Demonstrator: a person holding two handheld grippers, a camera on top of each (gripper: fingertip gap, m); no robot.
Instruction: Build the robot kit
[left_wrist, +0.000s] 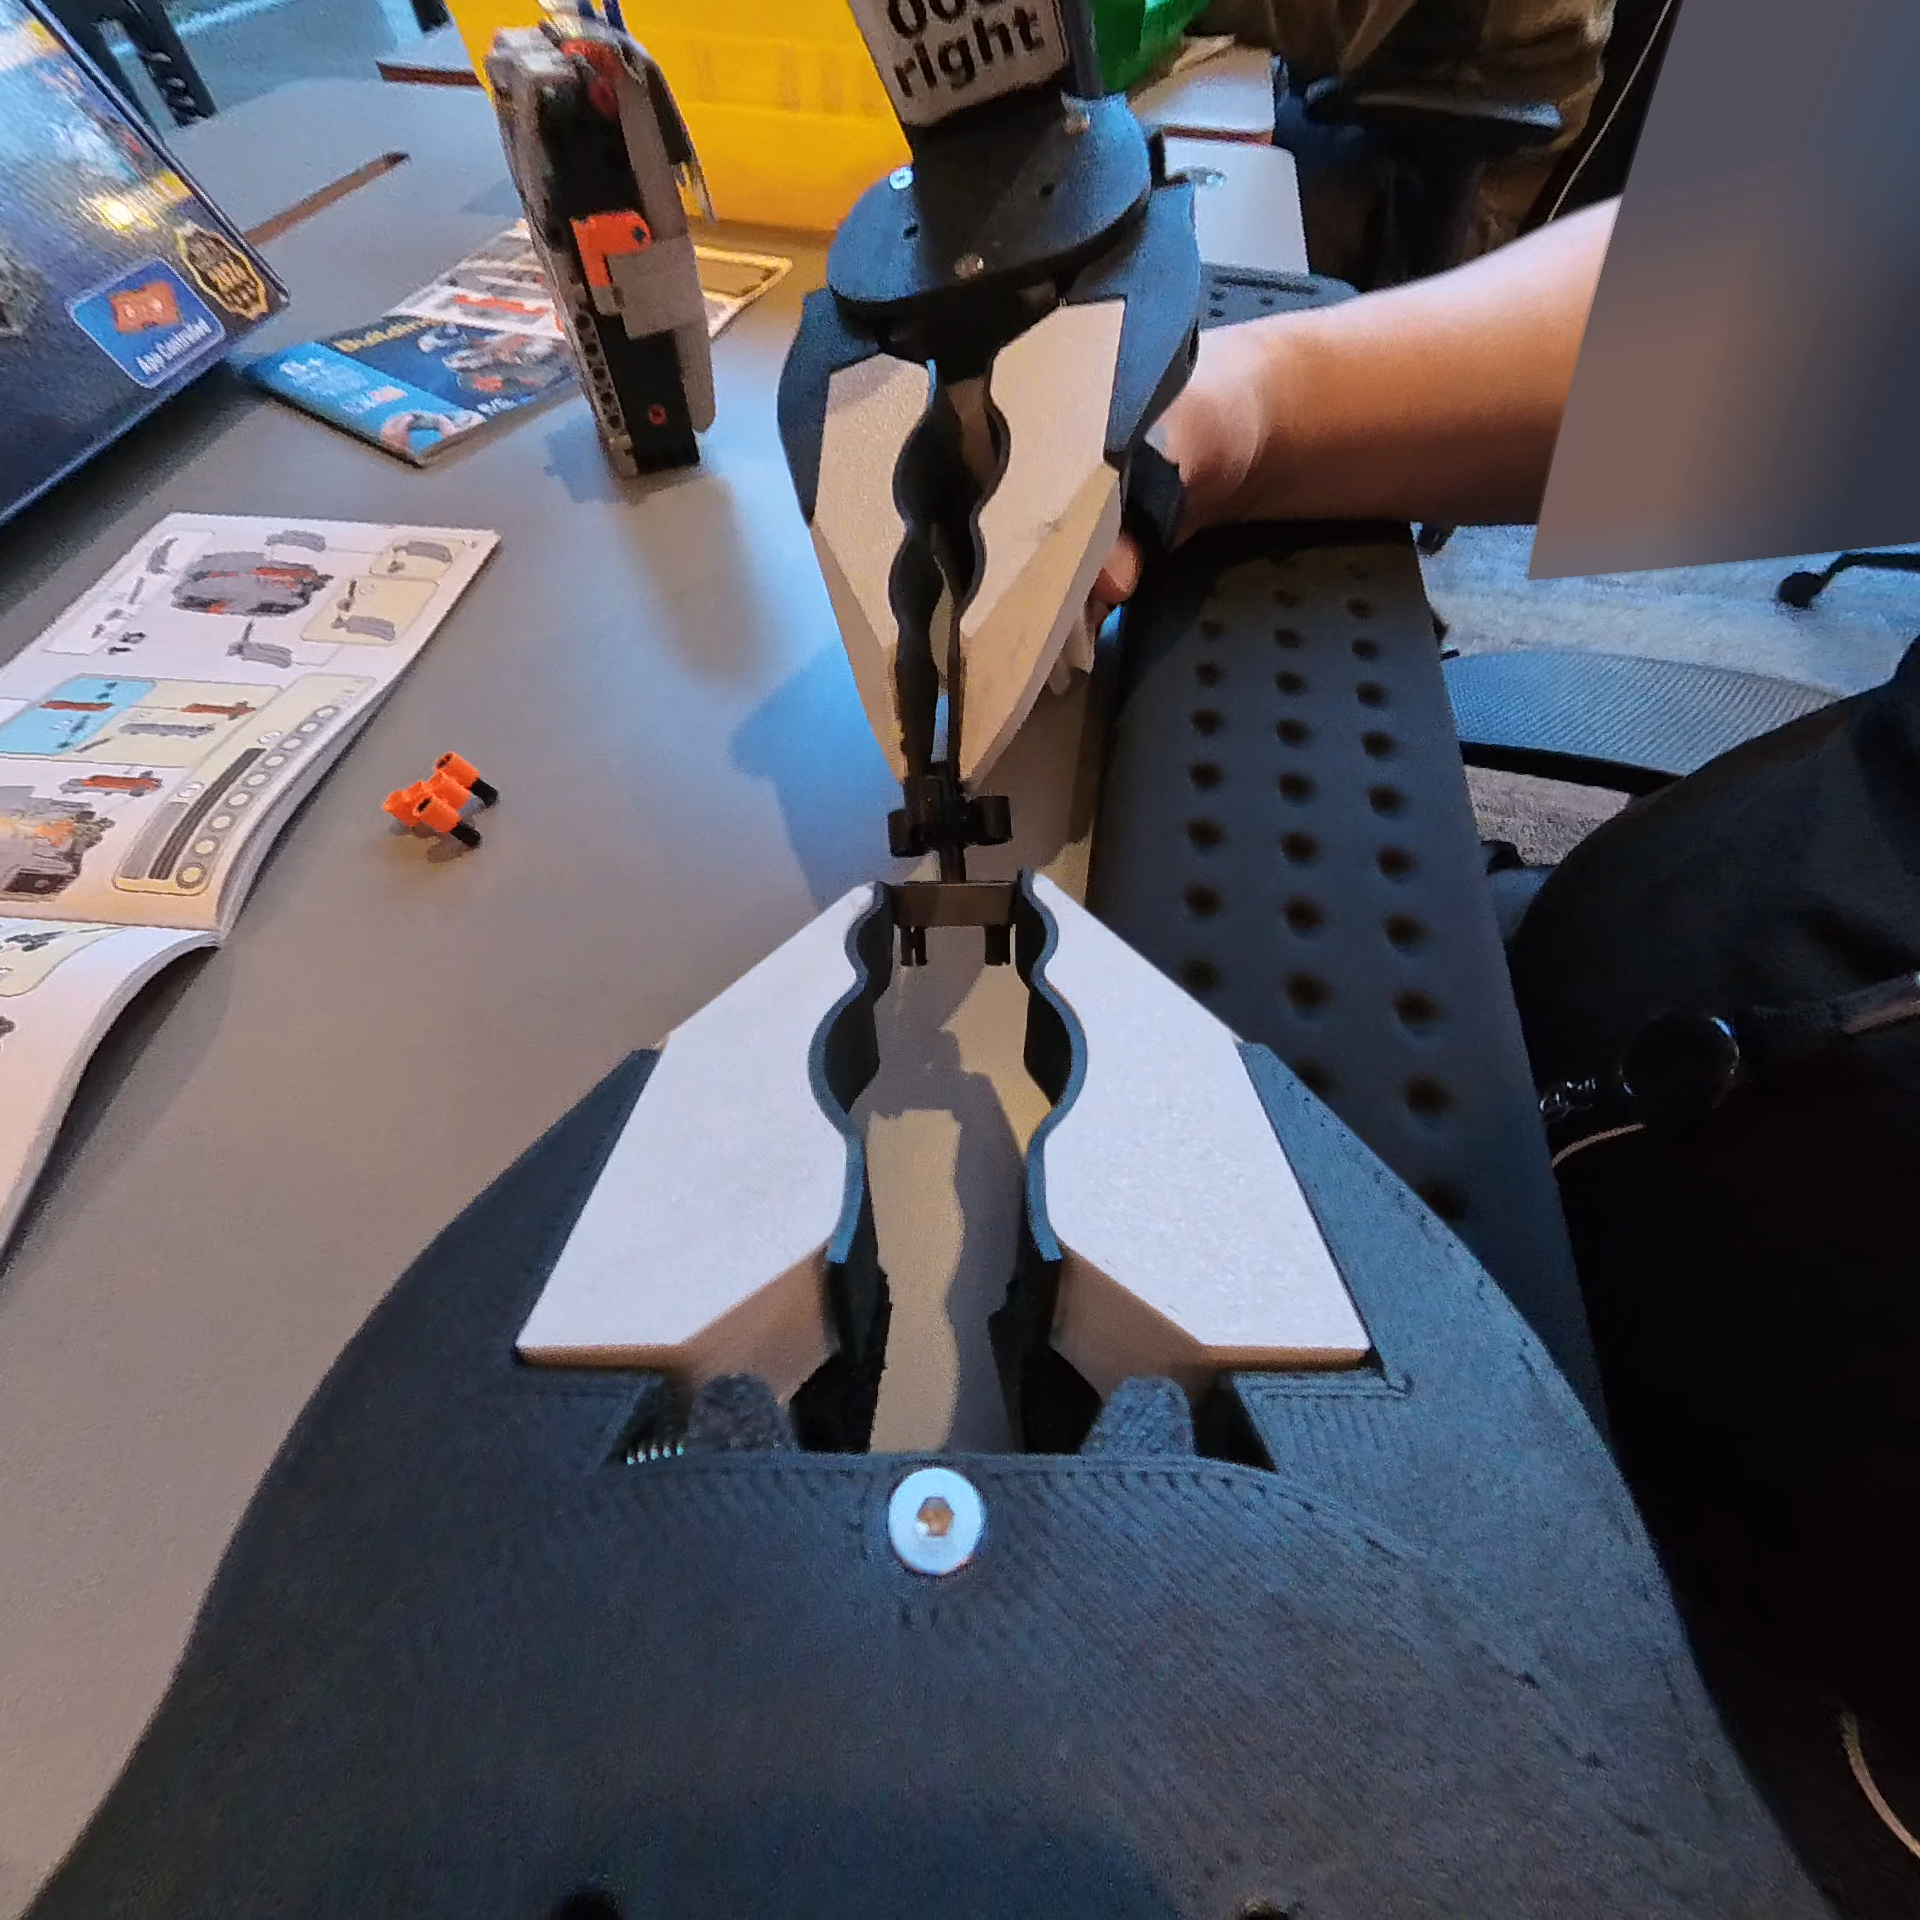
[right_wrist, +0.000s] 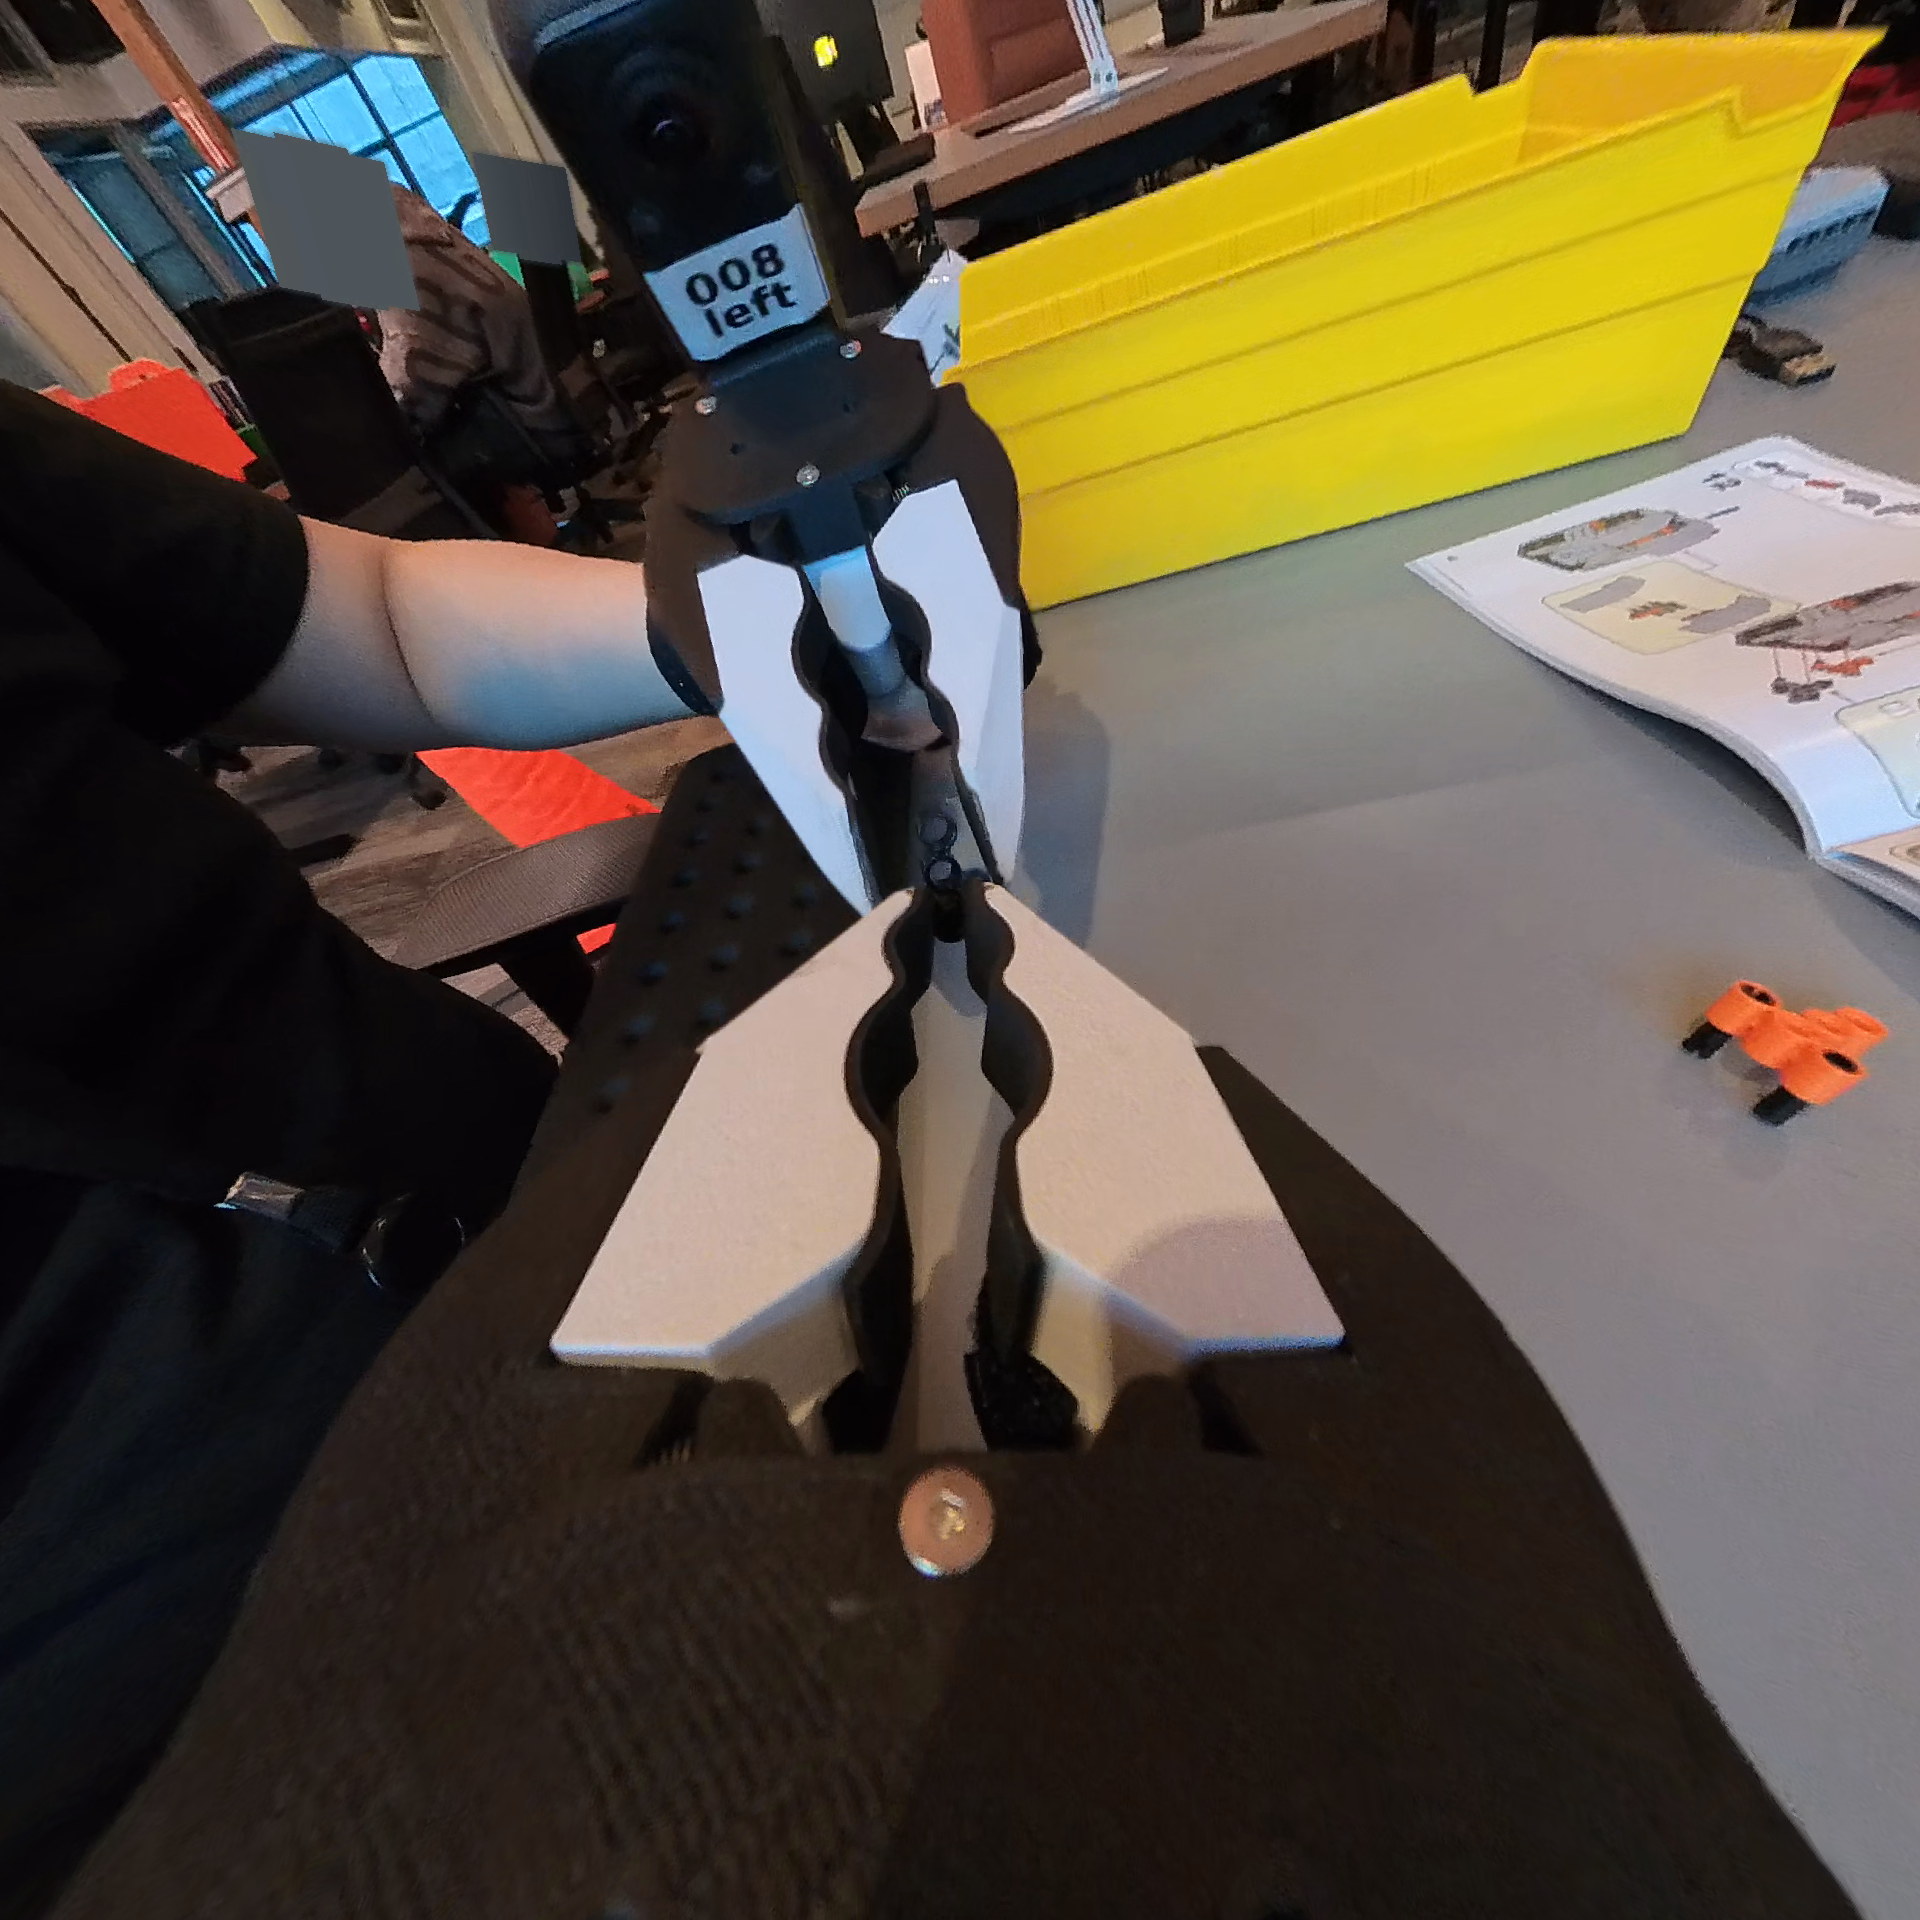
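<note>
Left tongs (left_wrist: 953, 909): near the bottom of the left wrist view, fingers parted only by the width of a short black building-toy beam (left_wrist: 953, 902), clamped crosswise at the tips with two pins pointing back between the fingers.
Right tongs (left_wrist: 940, 774): reach in from the far side, tips facing the left tongs, nearly closed on a small black axle connector (left_wrist: 948, 821) with a cross-piece.
Contact: the connector's stem meets the top of the beam; both pieces are held above the near edge of the grey bench (left_wrist: 623, 675).
Right wrist view: the right tongs (right_wrist: 948, 902) are pinched around the small black part (right_wrist: 942, 868), tip to tip with the left tongs (right_wrist: 925, 883); the join itself is too dark to make out.
Orange connector piece (left_wrist: 438, 794): lies loose on the bench, left of the tongs, with black pins.
Instruction booklet (left_wrist: 208, 717): open, at the left edge.
Tall grey and black model (left_wrist: 613, 249): stands upright, far left of the right tongs.
Yellow bin (right_wrist: 1371, 312): at the far side of the bench.
Black perforated chair back (left_wrist: 1309, 831): just right of the tongs.
</note>
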